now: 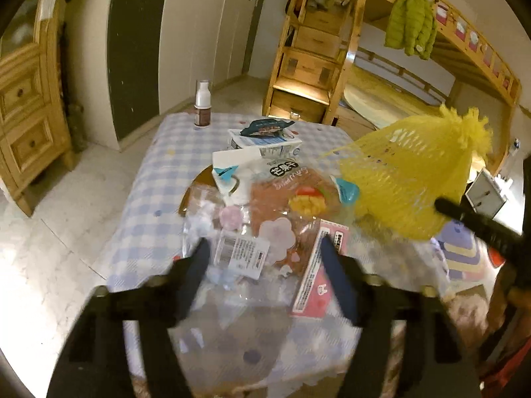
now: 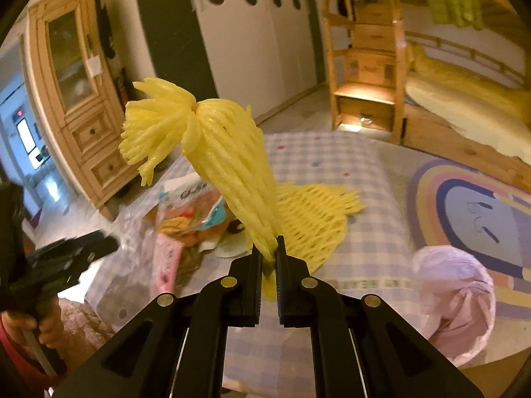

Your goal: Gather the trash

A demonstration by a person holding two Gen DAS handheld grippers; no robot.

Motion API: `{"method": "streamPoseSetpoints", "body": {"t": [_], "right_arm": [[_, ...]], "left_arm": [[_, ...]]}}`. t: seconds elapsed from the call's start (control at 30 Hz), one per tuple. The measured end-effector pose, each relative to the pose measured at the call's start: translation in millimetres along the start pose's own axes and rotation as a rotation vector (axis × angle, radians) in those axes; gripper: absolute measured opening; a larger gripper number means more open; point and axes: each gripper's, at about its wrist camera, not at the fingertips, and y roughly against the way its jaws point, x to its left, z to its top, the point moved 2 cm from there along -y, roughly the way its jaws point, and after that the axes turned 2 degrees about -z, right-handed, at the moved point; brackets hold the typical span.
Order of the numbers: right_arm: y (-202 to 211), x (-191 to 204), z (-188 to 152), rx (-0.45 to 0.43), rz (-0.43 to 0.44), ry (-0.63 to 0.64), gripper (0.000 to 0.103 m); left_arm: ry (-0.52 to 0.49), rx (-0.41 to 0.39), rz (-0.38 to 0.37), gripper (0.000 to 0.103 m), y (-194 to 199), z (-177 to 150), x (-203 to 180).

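A pile of wrappers lies on the checked tablecloth: an orange mango snack bag, a clear plastic bag with a white label and a pink packet. My left gripper hovers open over the clear bag, its fingers either side and apart from it. My right gripper is shut on the bottom end of a yellow foam net, which stands up with its tassel on top. That net hangs at the right of the pile. More yellow netting lies flat on the cloth.
A bin lined with a pink bag stands right of the table. A white carton and a pump bottle sit at the far end. A wooden cabinet is on the left, with a bunk bed and a rainbow rug on the right.
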Motion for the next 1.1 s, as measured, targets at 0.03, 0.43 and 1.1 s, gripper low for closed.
{"method": "streamPoseSetpoints", "body": {"t": [0.03, 0.43, 1.1], "right_arm": [[3.9, -3.6, -0.5, -0.006, -0.005, -0.009, 0.007], [25.7, -4.1, -8.2, -0.026, -0.012, -0.014, 0.007], [29.7, -3.9, -14.7, -0.021, -0.023, -0.002, 0.007]], "left_arm": [[-0.008, 0.007, 0.003, 0.070, 0.2, -3.9, -0.4], [0.051, 0.074, 0.067, 0.087, -12.5, -43.9, -0.9], [0.003, -0.006, 0.308, 0.060, -46.8, -57.4, -26.1]]}}
